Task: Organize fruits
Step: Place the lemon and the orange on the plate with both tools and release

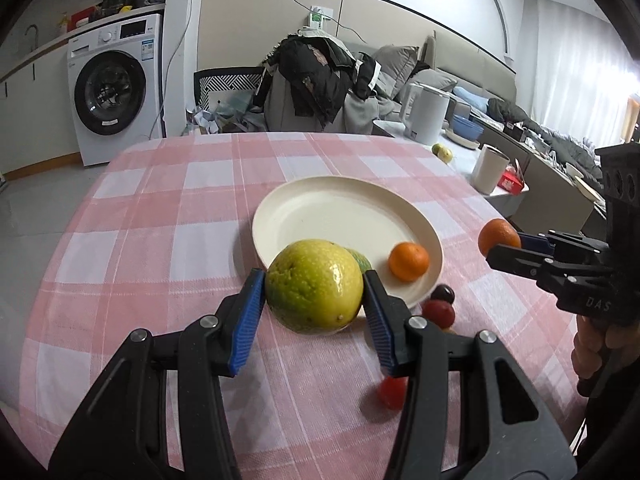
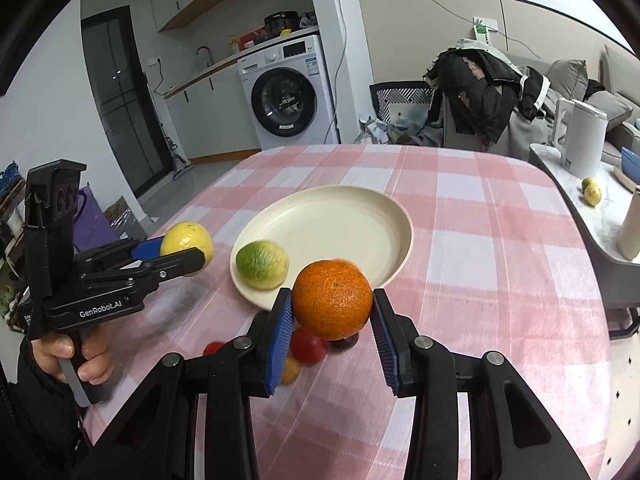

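Two fruits are up off the table at once, one per gripper. The left gripper (image 1: 314, 300) pinches a lemon (image 1: 314, 286) across its widest part, the blue pads (image 1: 248, 320) flat against its sides, so it seems unlikely to roll out. The right gripper (image 2: 332, 312) clamps an orange (image 2: 332, 300) the same way. Both hang just short of the plate (image 2: 340, 216), which already holds a green lemon (image 2: 262, 264) and a second orange (image 1: 408, 262) near its front rim, probably where these go too. Small red fruits (image 1: 438, 312) lie on the cloth (image 1: 160, 240) beside the plate.
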The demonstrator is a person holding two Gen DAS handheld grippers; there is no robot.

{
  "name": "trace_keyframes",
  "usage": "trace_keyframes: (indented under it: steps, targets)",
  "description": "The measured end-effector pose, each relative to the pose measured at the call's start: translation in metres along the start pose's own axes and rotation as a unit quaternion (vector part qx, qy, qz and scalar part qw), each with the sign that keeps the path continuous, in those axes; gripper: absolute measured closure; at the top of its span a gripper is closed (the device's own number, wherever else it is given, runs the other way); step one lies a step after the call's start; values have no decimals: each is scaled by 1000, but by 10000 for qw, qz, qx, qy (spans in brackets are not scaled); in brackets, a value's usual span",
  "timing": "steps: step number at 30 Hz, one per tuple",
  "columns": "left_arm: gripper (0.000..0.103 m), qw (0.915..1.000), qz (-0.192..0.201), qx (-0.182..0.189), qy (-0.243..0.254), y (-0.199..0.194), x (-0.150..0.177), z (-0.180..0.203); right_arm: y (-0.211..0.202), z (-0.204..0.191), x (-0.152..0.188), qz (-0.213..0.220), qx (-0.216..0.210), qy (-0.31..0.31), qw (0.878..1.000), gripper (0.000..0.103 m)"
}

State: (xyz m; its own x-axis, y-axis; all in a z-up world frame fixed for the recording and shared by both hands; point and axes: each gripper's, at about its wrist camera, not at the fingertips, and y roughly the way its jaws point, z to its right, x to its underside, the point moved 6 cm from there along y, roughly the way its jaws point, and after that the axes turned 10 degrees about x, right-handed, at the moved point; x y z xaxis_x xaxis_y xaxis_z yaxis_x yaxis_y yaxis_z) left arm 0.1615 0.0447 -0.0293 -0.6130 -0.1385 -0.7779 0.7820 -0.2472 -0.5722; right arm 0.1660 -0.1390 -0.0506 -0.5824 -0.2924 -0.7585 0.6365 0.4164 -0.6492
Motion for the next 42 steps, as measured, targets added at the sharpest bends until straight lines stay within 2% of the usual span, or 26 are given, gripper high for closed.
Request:
trace_keyframes:
  steps: [10,19,30,42]
  targets:
    - [57,9998,136,-138,-11,15,-24,-14,14,10,-30,45,166,122,9998,63]
    - [57,9997,119,-236,-1,38,-39,-26,38,5,-44,-21,59,210,9998,63]
    - [57,9993,-203,-293,109,81,-36,-27,77,11,-42,-334,42,458,9984,63]
    - [57,9987,-363,-306,178,105,-37,-27,111,8,-31,-687,162,495,9963,63]
